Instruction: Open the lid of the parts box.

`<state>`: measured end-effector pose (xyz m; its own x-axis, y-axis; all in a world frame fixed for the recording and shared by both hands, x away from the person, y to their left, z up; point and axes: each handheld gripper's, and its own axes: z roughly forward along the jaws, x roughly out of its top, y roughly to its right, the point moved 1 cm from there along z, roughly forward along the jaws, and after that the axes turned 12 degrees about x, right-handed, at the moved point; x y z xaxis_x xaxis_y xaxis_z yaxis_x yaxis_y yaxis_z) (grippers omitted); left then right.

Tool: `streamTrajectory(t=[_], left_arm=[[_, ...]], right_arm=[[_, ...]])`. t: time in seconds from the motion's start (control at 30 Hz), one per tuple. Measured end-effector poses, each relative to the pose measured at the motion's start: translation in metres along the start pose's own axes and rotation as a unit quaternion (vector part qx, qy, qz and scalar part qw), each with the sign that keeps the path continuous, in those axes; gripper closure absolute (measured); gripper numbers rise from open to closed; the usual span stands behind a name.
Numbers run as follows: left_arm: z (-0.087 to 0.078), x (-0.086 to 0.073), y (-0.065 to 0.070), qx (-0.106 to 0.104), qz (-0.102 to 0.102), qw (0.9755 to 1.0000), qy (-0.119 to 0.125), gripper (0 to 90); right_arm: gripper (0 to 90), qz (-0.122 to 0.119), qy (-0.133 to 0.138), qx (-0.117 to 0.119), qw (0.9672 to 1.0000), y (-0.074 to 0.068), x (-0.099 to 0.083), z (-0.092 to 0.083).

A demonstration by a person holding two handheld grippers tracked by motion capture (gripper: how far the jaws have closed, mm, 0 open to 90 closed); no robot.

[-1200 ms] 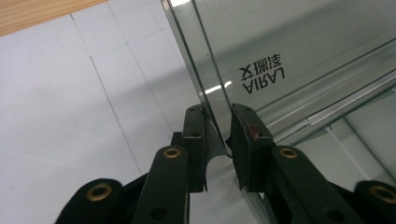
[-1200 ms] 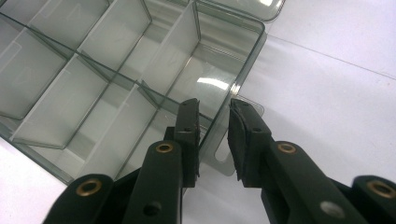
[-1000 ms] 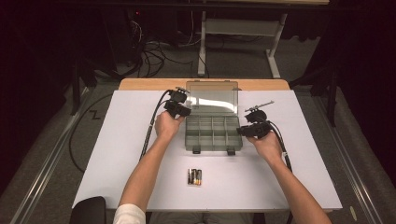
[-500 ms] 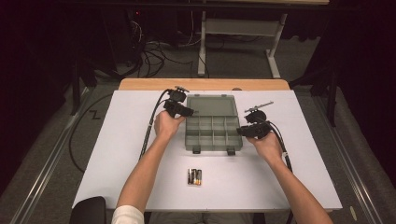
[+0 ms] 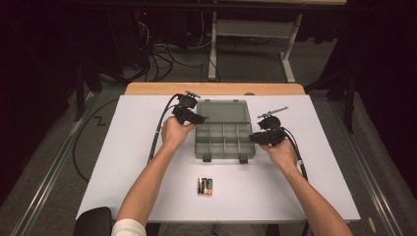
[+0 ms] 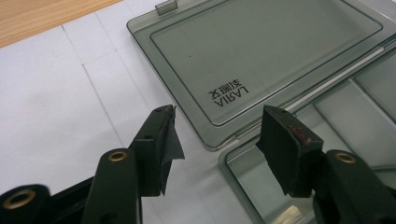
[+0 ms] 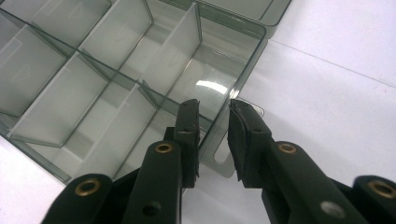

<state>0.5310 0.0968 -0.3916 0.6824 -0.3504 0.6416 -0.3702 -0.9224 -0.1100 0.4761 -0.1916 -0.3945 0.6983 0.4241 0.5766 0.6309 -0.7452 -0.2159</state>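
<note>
Compartment box (image 5: 224,141) lying open mid-worktop (image 5: 123,147), lid (image 6: 261,60) flat behind; left hand-held gripper (image 6: 217,133) just been opening, jaws wide over lid corner, gripping nothing; right hand-held gripper (image 7: 214,122) clamped on box's side wall.

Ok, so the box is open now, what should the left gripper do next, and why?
Probably pull the left gripper back toward the batteries. The lid lies flat open, the gripper's jaws have just been opening, the lid's corner loose between them, and the compartments of the box look empty.
</note>
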Motion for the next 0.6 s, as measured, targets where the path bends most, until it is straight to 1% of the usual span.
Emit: streamTrajectory(t=[0.07,0.17,0.27,0.33,0.4,0.47,0.53,0.6], left_arm=[[-0.003,-0.001,-0.001,0.002,0.001,1.0,0.003,45.0],[-0.009,-0.002,-0.002,0.004,0.003,0.9999,0.009,44.8],[-0.015,-0.005,-0.005,-0.002,-0.004,0.9999,0.016,44.6],[-0.019,-0.009,-0.006,-0.007,-0.003,0.9998,0.02,44.2],[-0.023,-0.012,-0.006,-0.009,0.002,0.9997,0.025,43.8],[-0.029,-0.014,-0.004,-0.008,0.012,0.9992,0.038,43.1],[-0.033,-0.015,-0.003,-0.011,0.017,0.9989,0.042,43.6],[-0.037,-0.016,-0.001,-0.017,0.018,0.9986,0.047,44.1]], right_arm=[[74.1,-0.003,0.002,0.002,1.0,-0.001,0.0,-0.001],[73.2,-0.007,0.018,0.007,0.9998,-0.003,0.001,-0.005],[71.5,-0.009,0.026,0.009,0.9996,-0.004,0.001,-0.008],[69.8,-0.014,0.027,0.008,0.9995,-0.004,0.001,-0.011],[67.6,-0.014,0.032,0.01,0.9993,-0.004,0.0,-0.014],[68.2,-0.013,0.041,0.013,0.999,-0.005,-0.001,-0.018],[69.0,-0.016,0.049,0.014,0.9986,-0.006,-0.002,-0.021],[69.0,-0.022,0.052,0.015,0.9983,-0.008,-0.002,-0.024]])
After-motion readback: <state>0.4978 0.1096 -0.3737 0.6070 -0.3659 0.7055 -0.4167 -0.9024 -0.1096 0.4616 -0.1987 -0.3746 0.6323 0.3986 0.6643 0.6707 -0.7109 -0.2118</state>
